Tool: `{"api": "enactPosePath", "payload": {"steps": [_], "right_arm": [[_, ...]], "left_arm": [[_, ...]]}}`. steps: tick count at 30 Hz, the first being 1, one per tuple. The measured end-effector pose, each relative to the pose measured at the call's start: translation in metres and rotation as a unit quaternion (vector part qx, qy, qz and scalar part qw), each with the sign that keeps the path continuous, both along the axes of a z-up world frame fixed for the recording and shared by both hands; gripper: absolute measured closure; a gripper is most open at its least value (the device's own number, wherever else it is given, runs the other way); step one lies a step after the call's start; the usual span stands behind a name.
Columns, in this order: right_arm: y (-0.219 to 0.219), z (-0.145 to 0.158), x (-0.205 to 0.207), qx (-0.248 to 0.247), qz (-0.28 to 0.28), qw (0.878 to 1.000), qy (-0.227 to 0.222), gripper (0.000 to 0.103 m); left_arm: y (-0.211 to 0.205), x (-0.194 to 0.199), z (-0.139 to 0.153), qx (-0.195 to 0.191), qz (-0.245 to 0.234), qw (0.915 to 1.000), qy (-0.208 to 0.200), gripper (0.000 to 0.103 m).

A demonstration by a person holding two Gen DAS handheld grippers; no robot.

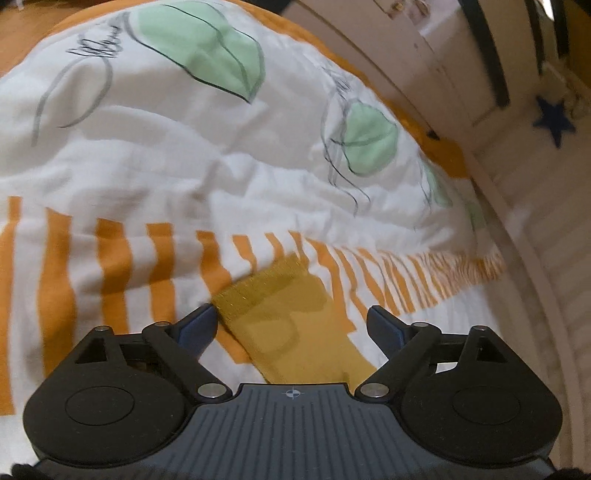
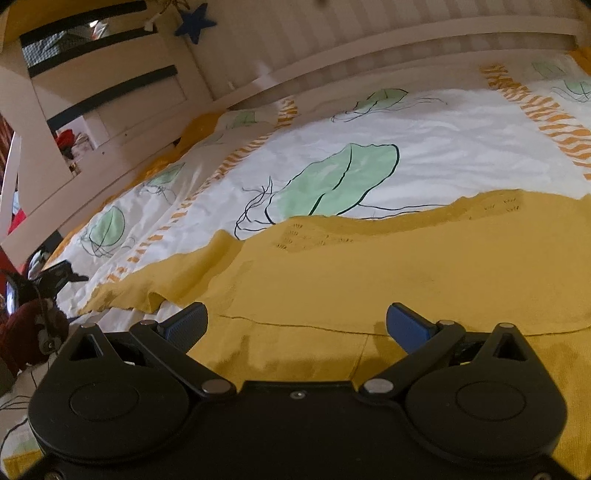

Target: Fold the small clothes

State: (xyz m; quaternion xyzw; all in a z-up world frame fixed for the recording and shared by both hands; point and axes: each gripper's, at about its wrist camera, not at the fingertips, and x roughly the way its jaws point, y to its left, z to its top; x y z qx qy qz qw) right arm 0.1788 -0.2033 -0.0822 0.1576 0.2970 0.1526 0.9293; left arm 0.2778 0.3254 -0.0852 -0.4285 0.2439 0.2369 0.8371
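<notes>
Mustard sleeve [image 1: 291,317] runs straight ahead between the wide-open, empty left claw [image 1: 291,325]; right claw [image 2: 297,325] likewise

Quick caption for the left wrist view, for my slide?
Open left tool poised over a mustard sleeve cuff lying on the striped bedspread.

**Home bedroom, likely a child's**

Bed [image 2: 424,122] covered by white duvet [image 1: 184,166] printed with green leaves and orange stripes. White wooden bed frame [image 2: 369,55] with slatted rail alongside. Blue star decoration [image 2: 195,22] hangs on frame. Wood floor [image 1: 26,40] visible beyond the bed's edge.
</notes>
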Motion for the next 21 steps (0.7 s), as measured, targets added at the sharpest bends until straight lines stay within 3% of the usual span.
{"api": "enactPosePath", "payload": {"steps": [12,15,18,20,21], "right_arm": [[-0.004,-0.004,0.002,0.013,-0.007,1.0,0.015,0.0],[-0.003,-0.005,0.002,0.012,-0.005,1.0,0.017,0.0],[-0.003,-0.006,0.003,0.012,-0.005,1.0,0.019,0.0],[-0.003,-0.006,0.003,0.011,-0.005,1.0,0.02,0.0],[-0.003,-0.006,0.003,0.011,-0.004,1.0,0.021,0.0]], "left_arm": [[0.002,0.013,-0.011,-0.031,-0.057,0.9969,-0.044,0.012],[-0.002,0.014,-0.01,-0.031,-0.07,0.9956,-0.054,0.018],[-0.006,0.016,-0.008,-0.045,-0.082,0.9938,-0.06,0.054],[-0.011,0.019,-0.008,-0.045,-0.085,0.9942,-0.047,0.088],[-0.015,0.02,-0.007,-0.041,-0.089,0.9946,-0.035,0.093]]}}
